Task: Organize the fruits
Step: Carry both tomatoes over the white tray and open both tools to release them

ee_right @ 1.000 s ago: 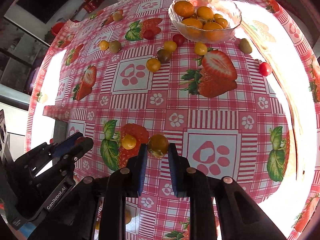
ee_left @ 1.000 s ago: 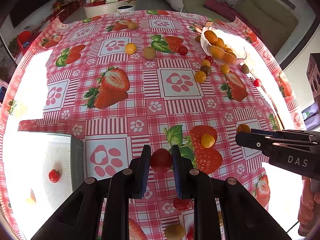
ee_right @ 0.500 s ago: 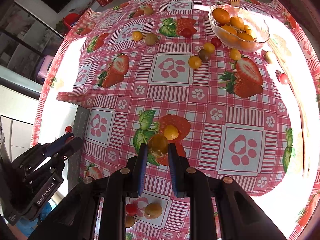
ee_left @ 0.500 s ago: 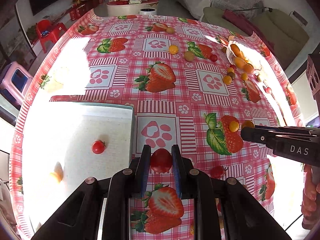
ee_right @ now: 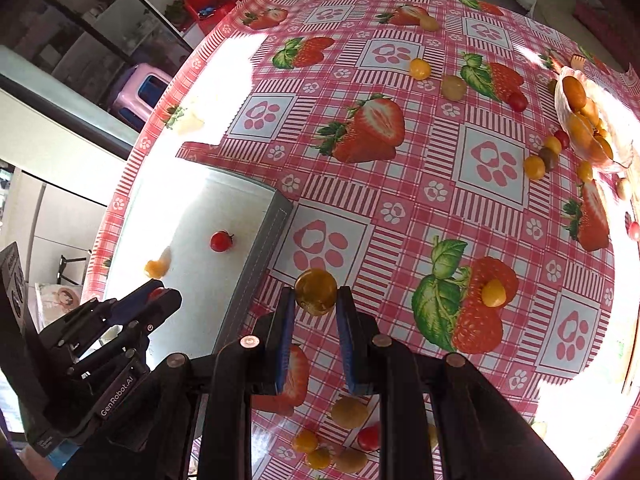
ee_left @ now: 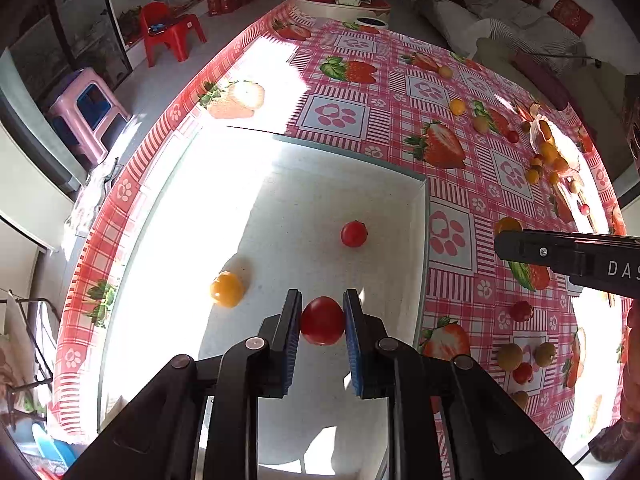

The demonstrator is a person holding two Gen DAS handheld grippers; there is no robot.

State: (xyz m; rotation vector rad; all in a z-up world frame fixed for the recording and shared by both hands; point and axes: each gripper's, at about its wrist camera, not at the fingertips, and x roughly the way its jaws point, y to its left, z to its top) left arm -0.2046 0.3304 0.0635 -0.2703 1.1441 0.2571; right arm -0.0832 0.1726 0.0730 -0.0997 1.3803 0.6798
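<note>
— Red fruit had been gathered into the white tray (ee_left: 280, 168), had it not? How much was seen to be done?

— Little. Only two pieces were seen lying in the tray: a red cherry tomato (ee_left: 354, 234) and a yellow one (ee_left: 227, 289), well apart from each other. A third, the red tomato (ee_left: 322, 320), was held between the narrowed fingers of the left gripper (ee_left: 322, 322), above the tray floor near its right wall; it had not been let go.

— And the other hand?

— The right gripper (ee_right: 315, 308) was closed to a narrow gap on a yellow-brown tomato (ee_right: 315, 291), carried over the checked tablecloth (ee_right: 400, 208), just beside the tray's grey outer wall and not yet above the tray.

— What was left?

— Most of it, so it was judged. Many small fruits were scattered on the cloth: a yellow one (ee_right: 493, 293) on a printed strawberry, a cluster below the right fingers, and more near the glass bowl (ee_right: 592, 120) at the far right, in which orange fruits were already heaped. Whether sorting by colour was intended could not be told, since red and yellow lay together in the tray.
</note>
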